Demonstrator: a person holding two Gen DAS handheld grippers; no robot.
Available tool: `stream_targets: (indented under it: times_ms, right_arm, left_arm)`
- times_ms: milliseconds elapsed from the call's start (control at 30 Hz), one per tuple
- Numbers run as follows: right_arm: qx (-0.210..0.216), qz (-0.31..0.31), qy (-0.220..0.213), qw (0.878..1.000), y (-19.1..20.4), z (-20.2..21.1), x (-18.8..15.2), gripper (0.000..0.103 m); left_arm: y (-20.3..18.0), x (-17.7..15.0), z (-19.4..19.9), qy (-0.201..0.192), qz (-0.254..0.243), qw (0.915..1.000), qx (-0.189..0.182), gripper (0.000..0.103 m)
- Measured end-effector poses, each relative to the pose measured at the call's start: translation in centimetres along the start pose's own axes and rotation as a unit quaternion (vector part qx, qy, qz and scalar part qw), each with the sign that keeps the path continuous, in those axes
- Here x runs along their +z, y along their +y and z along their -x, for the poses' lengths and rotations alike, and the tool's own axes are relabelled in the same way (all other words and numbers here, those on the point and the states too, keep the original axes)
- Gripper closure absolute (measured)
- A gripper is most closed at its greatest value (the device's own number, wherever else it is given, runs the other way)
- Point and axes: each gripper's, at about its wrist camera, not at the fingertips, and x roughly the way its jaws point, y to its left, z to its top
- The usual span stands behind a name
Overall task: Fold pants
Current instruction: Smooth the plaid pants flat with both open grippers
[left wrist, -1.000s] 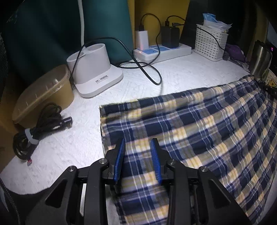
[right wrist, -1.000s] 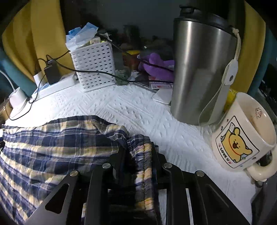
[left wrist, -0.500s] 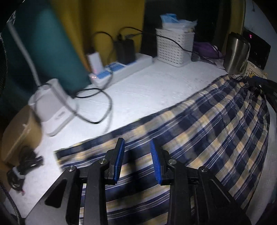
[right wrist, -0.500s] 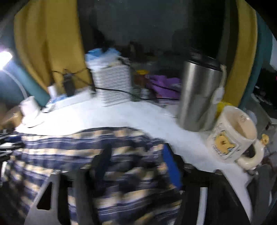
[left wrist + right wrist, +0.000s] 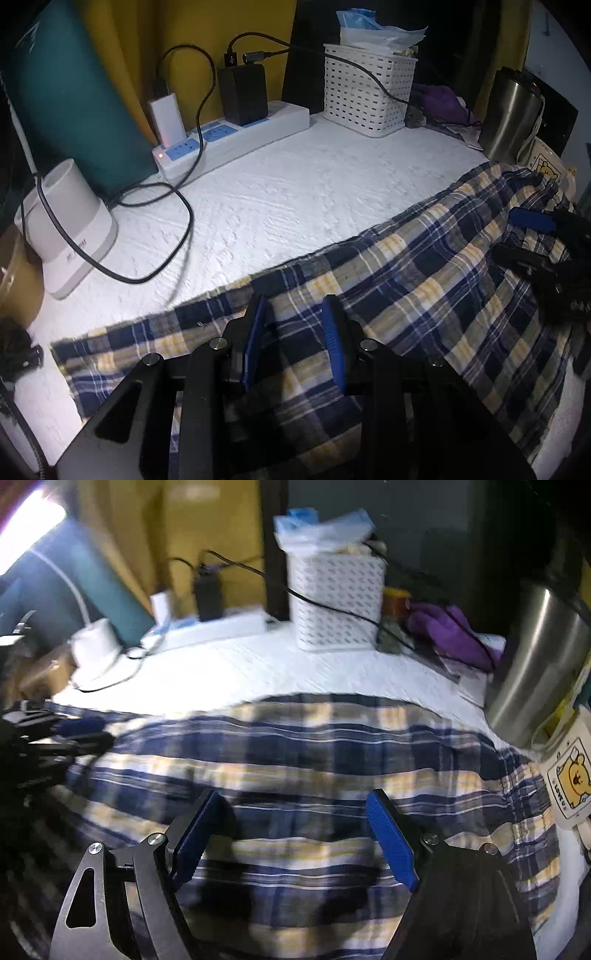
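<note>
Plaid pants [image 5: 424, 280] lie spread flat across the white counter [image 5: 295, 192], reaching the steel tumbler [image 5: 535, 672] and bear mug [image 5: 570, 779]. Your left tongs [image 5: 295, 347] are part open over the cloth near its far edge (gripping nothing). Your right tongs [image 5: 291, 838] are spread wide above the pants, empty.

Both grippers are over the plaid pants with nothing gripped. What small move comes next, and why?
Probably lower the right gripper and close it on the pants by the mug. Its jaws stand wide open above flat cloth, the left gripper is open too, and no fold shows yet.
</note>
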Motion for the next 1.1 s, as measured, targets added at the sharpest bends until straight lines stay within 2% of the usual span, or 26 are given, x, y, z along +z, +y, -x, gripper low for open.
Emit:
stream_targets:
  times_ms: [100,233,567,700,967,1100]
  right_arm:
    - [-0.021,-0.007,-0.001,1.0,-0.8,0.1,0.2,0.021]
    - [-0.043,-0.018,-0.005,0.999,-1.6,1.0,-0.2,0.021]
    - [-0.044,-0.013,-0.016,0.999,-0.3,4.6,-2.2,0.021]
    - [-0.042,-0.008,-0.021,0.999,0.4,5.7,-2.9,0.021]
    - [-0.032,0.004,-0.025,0.999,2.7,7.6,-4.5,0.021]
    - [-0.008,0.025,-0.02,0.999,5.2,8.2,-5.9,0.021]
  left_arm:
    - [0.9,0.2,-0.1,-0.002,0.0,0.9997,0.023,0.063]
    - [2.3,-0.2,1.1,0.003,0.011,0.9985,0.053,0.063]
    - [4.3,-5.2,7.6,-0.015,0.063,0.9971,0.041,0.063]
    - [4.5,-7.4,9.9,-0.024,0.085,0.9954,0.039,0.05]
    - [5.2,-12.0,13.3,-0.023,0.116,0.9918,0.048,0.049]
    - [5.6,-14.7,14.3,-0.01,0.132,0.9897,0.055,0.049]
